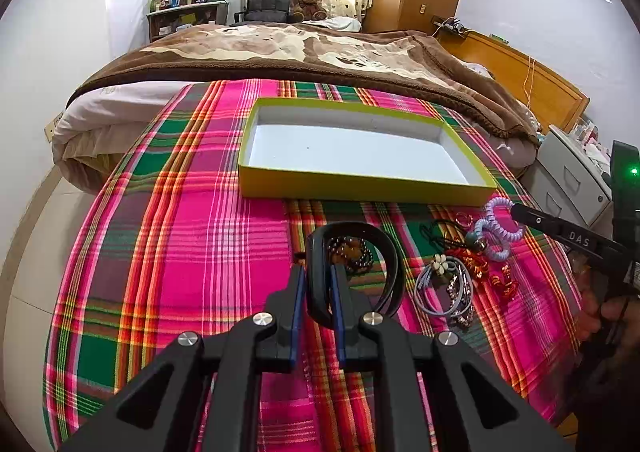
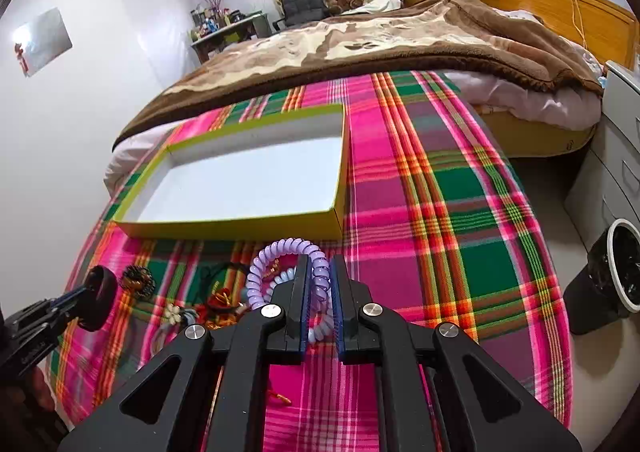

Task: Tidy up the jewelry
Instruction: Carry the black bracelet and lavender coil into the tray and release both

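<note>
My left gripper (image 1: pixel 318 272) is shut on a black bangle (image 1: pixel 390 252), held just above the plaid cloth; it also shows in the right wrist view (image 2: pixel 100 298). My right gripper (image 2: pixel 320 264) is shut on a purple spiral hair tie (image 2: pixel 280 252), seen in the left wrist view (image 1: pixel 498 228) at the right. A yellow-green open box (image 1: pixel 360 184) with a white inside lies beyond both grippers, also in the right wrist view (image 2: pixel 240 228). A pile of jewelry (image 1: pixel 452 276) lies between the grippers: a dark bead bracelet (image 1: pixel 352 252), grey hair ties with a flower, red ornaments.
A pink and green plaid cloth (image 1: pixel 180 252) covers the surface. A bed with a brown blanket (image 1: pixel 300 48) lies behind the box. A grey drawer unit (image 2: pixel 616 156) and a black bin (image 2: pixel 612 276) stand at the right.
</note>
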Available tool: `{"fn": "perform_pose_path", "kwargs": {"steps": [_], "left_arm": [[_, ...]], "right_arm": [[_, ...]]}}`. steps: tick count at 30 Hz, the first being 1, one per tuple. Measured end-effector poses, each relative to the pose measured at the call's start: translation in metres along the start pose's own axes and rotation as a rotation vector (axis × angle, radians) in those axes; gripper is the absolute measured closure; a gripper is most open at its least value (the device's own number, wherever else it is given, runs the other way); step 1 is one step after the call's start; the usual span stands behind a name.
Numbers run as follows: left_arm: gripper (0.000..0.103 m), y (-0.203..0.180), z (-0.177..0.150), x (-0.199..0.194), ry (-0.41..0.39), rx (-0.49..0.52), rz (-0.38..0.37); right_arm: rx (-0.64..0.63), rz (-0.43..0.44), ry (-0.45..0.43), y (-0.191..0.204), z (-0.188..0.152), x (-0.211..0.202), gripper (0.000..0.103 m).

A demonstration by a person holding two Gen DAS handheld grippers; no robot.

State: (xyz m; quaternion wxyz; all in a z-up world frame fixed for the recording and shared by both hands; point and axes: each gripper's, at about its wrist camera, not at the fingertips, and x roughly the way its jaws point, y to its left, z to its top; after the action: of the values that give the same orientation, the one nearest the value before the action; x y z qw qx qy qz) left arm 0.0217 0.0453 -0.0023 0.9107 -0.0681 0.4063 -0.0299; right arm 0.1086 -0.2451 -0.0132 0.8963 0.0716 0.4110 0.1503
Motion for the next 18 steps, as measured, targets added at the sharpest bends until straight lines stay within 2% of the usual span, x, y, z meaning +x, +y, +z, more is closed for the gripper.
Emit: {"fn": "perform_pose_path", "kwargs": {"steps": [10, 18], "left_arm": [[0.09, 0.002, 0.032, 0.0, -0.032, 0.011, 0.028], [0.089, 0.005, 0.064, 0.022, -0.042, 0.037, 0.067]], "right_arm": [[-0.036, 0.008, -0.044, 0.018, 0.029, -0.008, 0.093], [-0.055, -0.01, -0.053, 0.025, 0.058, 0.01, 0.093]]}}
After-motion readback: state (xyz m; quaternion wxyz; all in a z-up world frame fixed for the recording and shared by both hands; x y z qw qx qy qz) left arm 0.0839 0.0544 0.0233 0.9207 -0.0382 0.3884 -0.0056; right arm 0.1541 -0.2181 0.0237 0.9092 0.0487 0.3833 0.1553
